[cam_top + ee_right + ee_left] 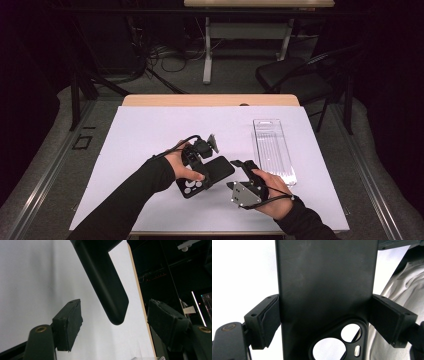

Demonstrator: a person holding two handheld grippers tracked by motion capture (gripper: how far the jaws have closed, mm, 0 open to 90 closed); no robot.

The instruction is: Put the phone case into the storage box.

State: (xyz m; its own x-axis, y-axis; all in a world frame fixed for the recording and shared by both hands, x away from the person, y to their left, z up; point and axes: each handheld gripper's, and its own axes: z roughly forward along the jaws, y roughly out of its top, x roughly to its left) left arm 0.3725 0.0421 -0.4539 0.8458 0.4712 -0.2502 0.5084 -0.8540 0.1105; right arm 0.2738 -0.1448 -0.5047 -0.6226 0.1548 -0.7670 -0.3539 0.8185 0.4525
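phone case clamped in left claw (crosswise)

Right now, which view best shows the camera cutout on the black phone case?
The left gripper view: the black phone case faces the lens and its camera cutout shows plainly. The high view shows the cutout small, beside the left hand. The right gripper view shows the case's rounded far corner.

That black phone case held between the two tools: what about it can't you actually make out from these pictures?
- High view: the middle of the phone case lies under the left gripper and the hand holding it.
- Left gripper view: the case's top and bottom ends are cut off by the picture's edges.
- Right gripper view: just one rounded corner shows between the right gripper pads, without touching them; the rest runs off the top edge.
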